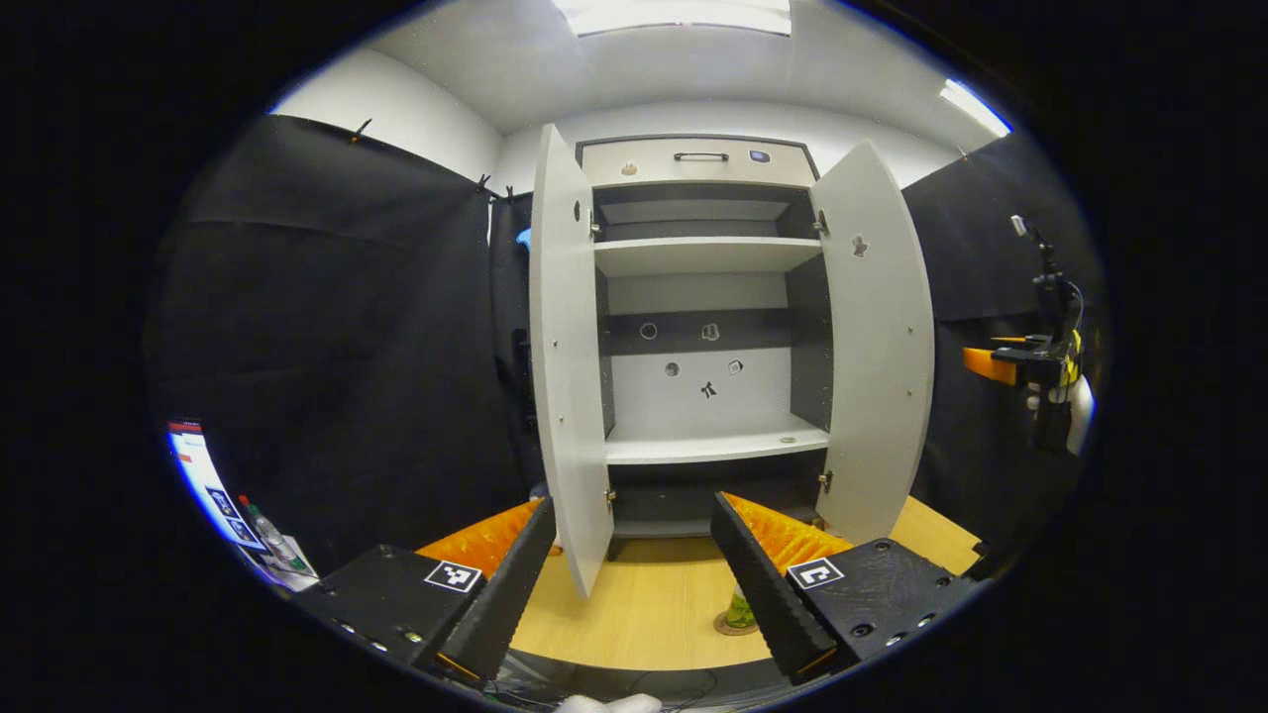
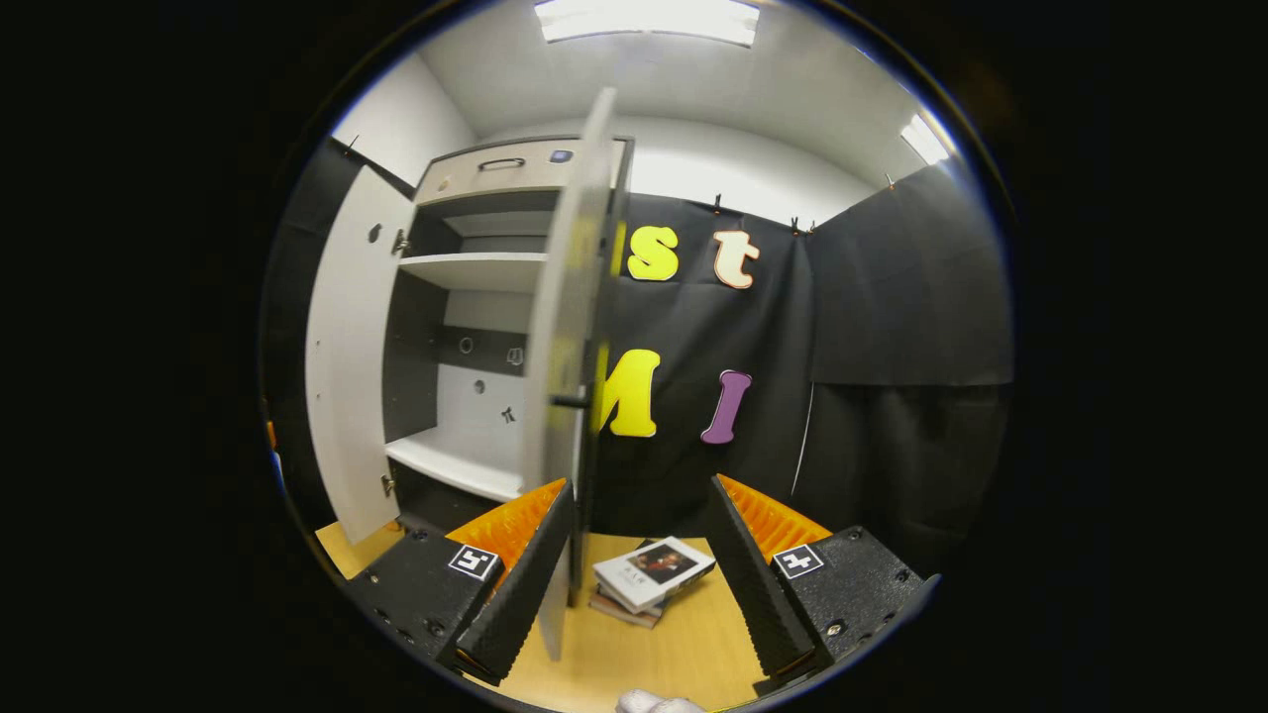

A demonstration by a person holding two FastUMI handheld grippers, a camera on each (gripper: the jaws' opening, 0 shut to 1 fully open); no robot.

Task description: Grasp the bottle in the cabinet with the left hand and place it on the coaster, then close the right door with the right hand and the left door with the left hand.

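In the left gripper view, the left gripper (image 1: 629, 584) hangs near the front of the worktop (image 1: 644, 604) with its jaws released and nothing between them. The bottle (image 1: 739, 606) stands low on the worktop on the coaster (image 1: 728, 626), just beside the gripper's right finger, so the placing looks done. The cabinet (image 1: 698, 327) faces the camera with both doors wide open: the left door (image 1: 567, 366) and the right door (image 1: 877, 347). Far right, the right gripper (image 1: 1030, 364) is held up beyond the right door. The risk here, as I judge it: a sweep toward the left door could clip the bottle and topple it off the coaster.

In the right gripper view, the right gripper (image 2: 634, 584) has its jaws released, empty. The right door (image 2: 570, 396) is edge-on just ahead, its handle (image 2: 570, 401) on the outer face. Books (image 2: 649, 574) lie on the worktop (image 2: 684, 644) beneath. A push too near the hinge or too hard could slip off the edge or slam the door.
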